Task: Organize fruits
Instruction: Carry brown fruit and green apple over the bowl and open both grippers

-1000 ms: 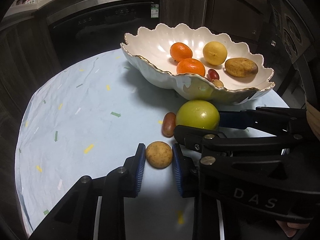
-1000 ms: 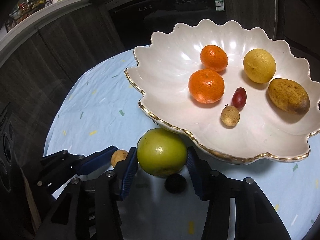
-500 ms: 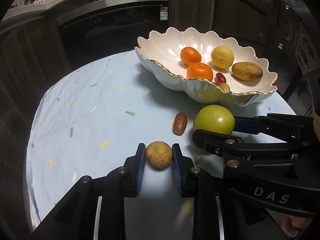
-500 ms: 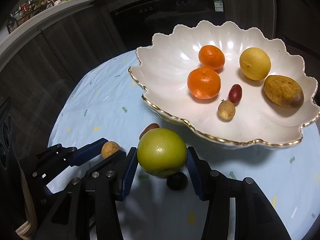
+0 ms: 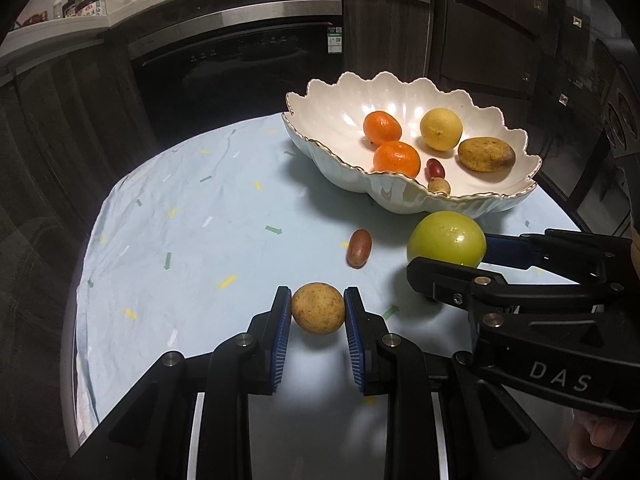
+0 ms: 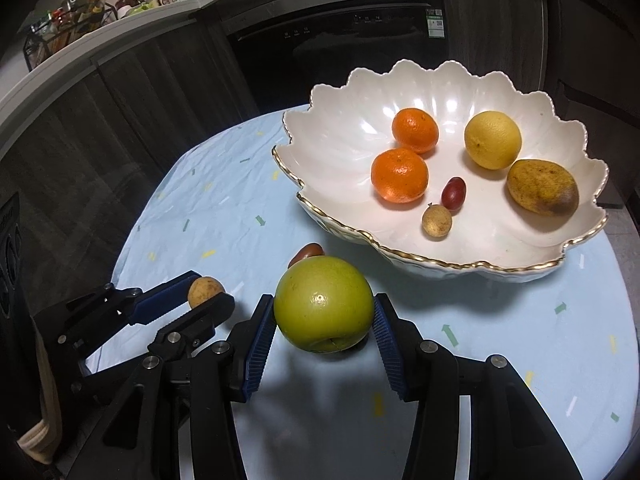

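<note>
My left gripper (image 5: 318, 310) is shut on a small round brown fruit (image 5: 318, 308) and holds it above the table; that fruit also shows in the right wrist view (image 6: 205, 290). My right gripper (image 6: 325, 316) is shut on a large green apple (image 6: 323, 310), also lifted; the apple shows in the left wrist view (image 5: 446, 240). A red grape (image 5: 359, 248) lies on the blue cloth between us and the bowl. The white scalloped bowl (image 6: 344, 224) holds two oranges (image 6: 400, 176), a lemon (image 6: 493, 140), a brown oblong fruit (image 6: 542, 193), a red grape and a small brown fruit.
The round table has a light blue cloth (image 5: 180, 232) with small coloured marks. Dark cabinets and an oven (image 5: 248, 52) stand behind it. Bottles sit on the counter (image 6: 120, 4) at the back left. The table edge curves close on the left.
Both grippers have risen and drawn back from the bowl with their fruits. The left gripper closed on the small brown fruit. The red grape stayed on the cloth.
</note>
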`<state>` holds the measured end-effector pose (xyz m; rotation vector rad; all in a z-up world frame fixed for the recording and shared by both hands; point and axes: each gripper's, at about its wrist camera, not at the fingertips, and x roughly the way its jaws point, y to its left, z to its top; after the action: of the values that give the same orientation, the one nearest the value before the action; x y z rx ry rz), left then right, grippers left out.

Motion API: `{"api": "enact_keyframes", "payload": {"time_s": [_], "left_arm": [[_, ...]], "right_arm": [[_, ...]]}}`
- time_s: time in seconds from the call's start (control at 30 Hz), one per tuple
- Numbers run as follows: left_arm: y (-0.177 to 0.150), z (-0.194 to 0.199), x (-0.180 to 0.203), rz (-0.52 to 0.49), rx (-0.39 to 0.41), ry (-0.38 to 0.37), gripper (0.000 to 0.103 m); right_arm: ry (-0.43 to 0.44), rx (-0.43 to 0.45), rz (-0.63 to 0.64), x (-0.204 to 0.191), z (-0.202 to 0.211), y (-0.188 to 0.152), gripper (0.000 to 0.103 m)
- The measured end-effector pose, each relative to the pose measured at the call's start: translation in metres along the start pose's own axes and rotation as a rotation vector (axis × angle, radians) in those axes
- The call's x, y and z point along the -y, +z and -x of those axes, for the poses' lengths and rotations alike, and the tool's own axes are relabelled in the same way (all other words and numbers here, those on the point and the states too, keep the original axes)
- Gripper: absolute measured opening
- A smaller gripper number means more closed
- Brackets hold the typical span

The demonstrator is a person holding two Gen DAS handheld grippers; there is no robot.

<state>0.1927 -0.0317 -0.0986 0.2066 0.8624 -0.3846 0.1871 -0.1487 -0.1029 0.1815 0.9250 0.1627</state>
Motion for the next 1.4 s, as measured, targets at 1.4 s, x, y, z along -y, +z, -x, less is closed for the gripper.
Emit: {"api": "enact_keyframes", "payload": {"time_s": [1.4], "left_arm": [[0.066,0.022,0.041,-0.047,0.115,-0.039,0.027]], "right_arm": [[-0.122,0.140,0.004,0.054,0.069,0.022,0.050]]}}
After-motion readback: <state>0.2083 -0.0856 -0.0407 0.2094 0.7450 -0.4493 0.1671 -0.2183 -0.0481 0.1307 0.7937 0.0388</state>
